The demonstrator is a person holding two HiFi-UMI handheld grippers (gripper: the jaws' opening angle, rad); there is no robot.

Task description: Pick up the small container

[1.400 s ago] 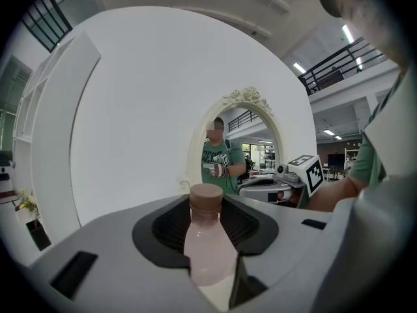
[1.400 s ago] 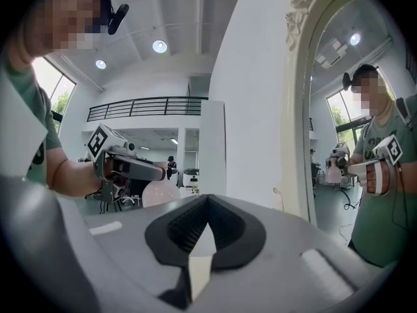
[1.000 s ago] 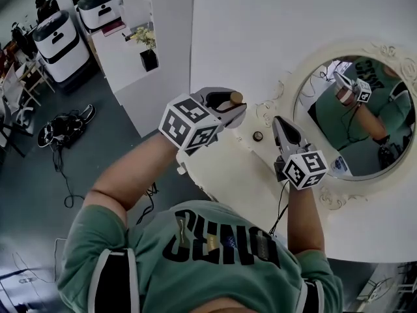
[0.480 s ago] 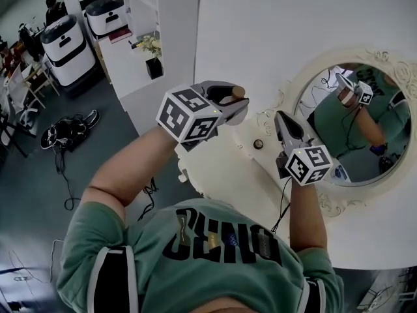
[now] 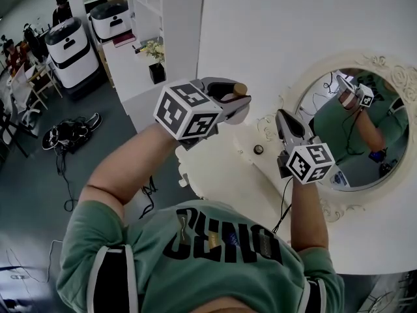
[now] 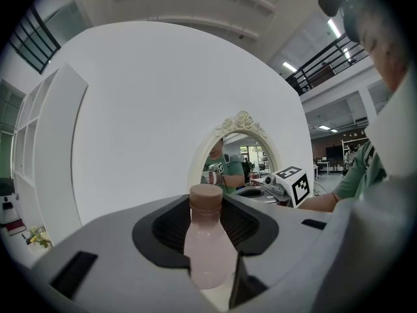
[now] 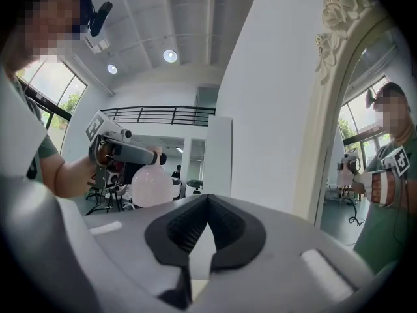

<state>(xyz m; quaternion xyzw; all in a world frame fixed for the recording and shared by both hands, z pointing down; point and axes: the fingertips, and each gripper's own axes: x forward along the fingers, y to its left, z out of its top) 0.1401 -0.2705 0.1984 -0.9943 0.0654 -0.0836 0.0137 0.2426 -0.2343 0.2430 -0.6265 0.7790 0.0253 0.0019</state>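
Small container (image 6: 208,245), apparently clamped, in left gripper (image 5: 237,102)

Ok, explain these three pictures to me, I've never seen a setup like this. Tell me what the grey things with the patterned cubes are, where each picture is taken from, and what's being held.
There is no robot here. A person holds a hand-held two-jaw gripper in each hand, and the patterned cubes are part of those grippers. The head view comes from a camera on the person's head, looking steeply down on both arms. The other two views ride on the grippers and look along their jaws. The left gripper is clamped on a small bottle, pale pink with a brown cap, held in the air. The right gripper has its jaws together with nothing in them. Below is a white dresser top with a small dark round thing on it, too small to identify, and an ornate mirror.
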